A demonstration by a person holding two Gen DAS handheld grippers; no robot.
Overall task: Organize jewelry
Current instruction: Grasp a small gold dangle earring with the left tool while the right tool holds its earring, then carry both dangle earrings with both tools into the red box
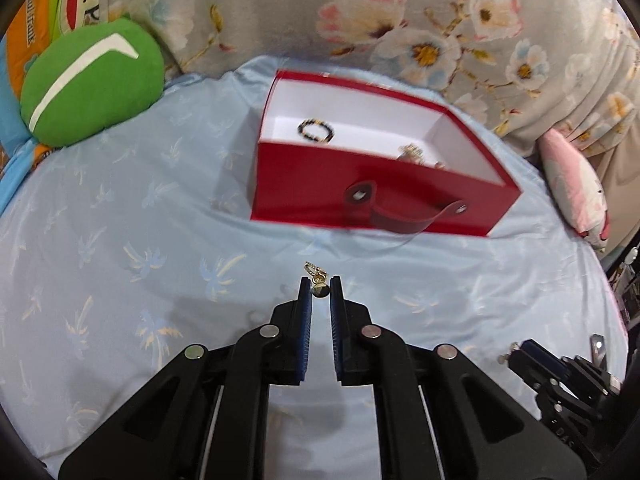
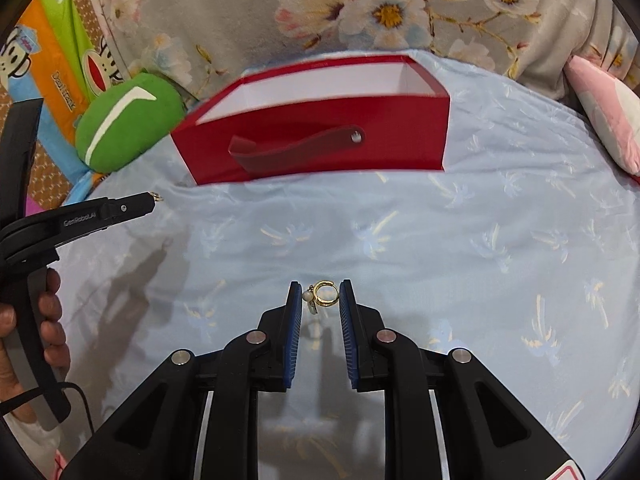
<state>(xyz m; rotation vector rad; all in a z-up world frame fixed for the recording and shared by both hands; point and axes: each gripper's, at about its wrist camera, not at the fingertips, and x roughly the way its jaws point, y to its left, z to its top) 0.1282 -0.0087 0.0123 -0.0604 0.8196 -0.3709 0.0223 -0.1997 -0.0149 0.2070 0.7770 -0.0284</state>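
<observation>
My left gripper is shut on a small gold earring with a dark disc, held above the light blue sheet. It also shows from the side in the right wrist view, as the left gripper with a gold bit at its tip. My right gripper is shut on a gold hoop earring with a pearl; its tip, the right gripper, shows low right in the left wrist view. Ahead stands an open red box with white lining. Inside lie a black bead bracelet and a gold piece.
A green cushion lies left of the box and a pink plush to its right. Floral fabric rises behind. A person's hand holds the left gripper's handle. The blue sheet spreads in front.
</observation>
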